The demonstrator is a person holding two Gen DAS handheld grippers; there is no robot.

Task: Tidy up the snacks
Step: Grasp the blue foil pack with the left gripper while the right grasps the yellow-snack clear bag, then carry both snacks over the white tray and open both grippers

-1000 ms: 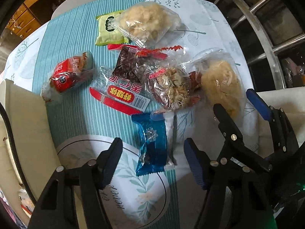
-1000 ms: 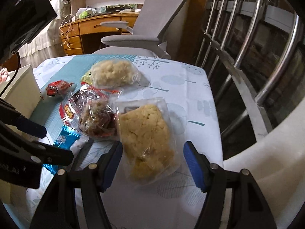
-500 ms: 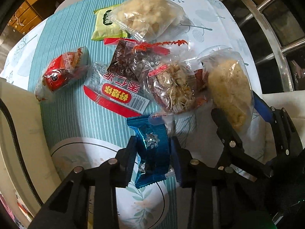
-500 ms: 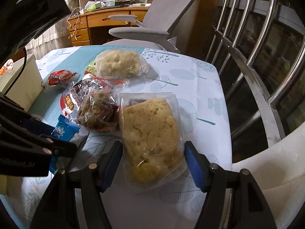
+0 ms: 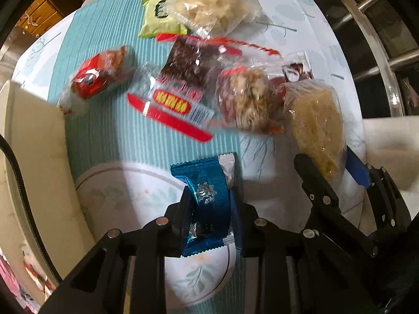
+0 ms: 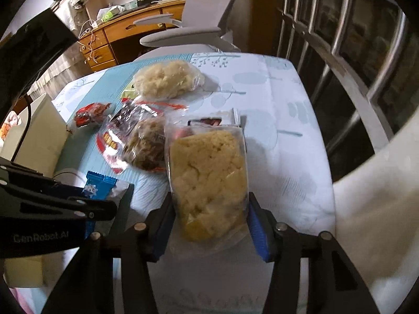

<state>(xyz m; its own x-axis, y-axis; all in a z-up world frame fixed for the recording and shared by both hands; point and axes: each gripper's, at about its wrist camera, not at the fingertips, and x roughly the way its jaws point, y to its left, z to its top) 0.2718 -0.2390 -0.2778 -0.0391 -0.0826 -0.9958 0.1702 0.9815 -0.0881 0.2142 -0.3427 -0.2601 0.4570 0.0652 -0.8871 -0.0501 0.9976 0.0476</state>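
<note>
The blue wrapper [image 5: 209, 206] is pinched at lower centre by the left gripper [image 5: 210, 217], whose jaws stood spread a second ago. The yellow cake bag [image 6: 208, 180] is now squeezed by the right gripper [image 6: 209, 217], whose jaws have just been closing. Both snacks appear secured for lifting. A small dark packet [image 6: 207, 122] behind the bag is shown more plainly in the right view; the green packet [image 5: 159, 17] at the top is shown whole only in the left.
</note>
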